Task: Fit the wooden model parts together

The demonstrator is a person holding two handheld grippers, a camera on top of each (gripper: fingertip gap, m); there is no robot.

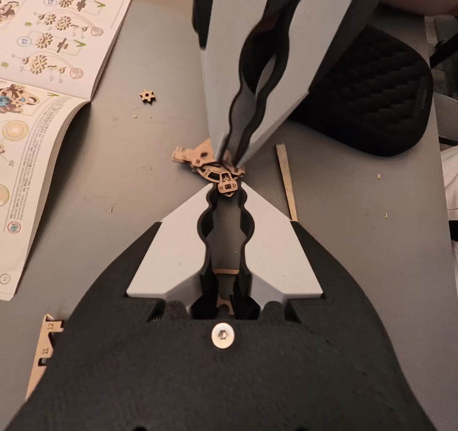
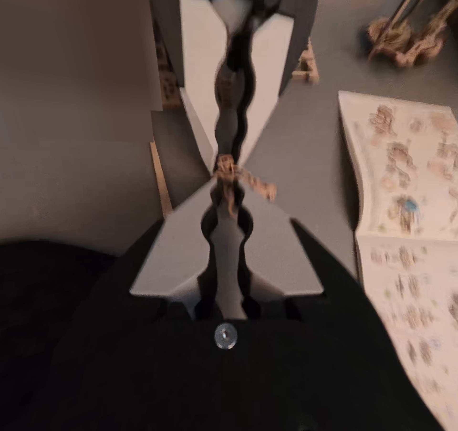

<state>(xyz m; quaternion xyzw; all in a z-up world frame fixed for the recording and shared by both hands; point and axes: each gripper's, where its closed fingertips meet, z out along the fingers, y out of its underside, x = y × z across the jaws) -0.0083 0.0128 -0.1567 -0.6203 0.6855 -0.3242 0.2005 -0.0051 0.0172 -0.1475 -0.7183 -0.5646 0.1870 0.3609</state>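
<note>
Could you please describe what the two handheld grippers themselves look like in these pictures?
Both match: the left gripper and right gripper each have a matt black textured body with one silver hex screw, two pale grey wedge-shaped fingers, and wavy black inner pads. No cables or sleeves show.

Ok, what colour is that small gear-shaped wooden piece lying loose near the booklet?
Pale tan, with a dark square centre hole: the small gear-shaped wooden piece shows best in the left wrist view.

Writing shows on three things: the open cream instruction booklet (image 1: 49, 72) carries circled step numbers and a column of fine print, the pale wooden sheet offcut (image 1: 47, 339) has engraved part numbers, and the small tan wooden model assembly (image 1: 218, 171) bears a tiny engraved mark, all blurred beyond reading in the right wrist view.
</note>
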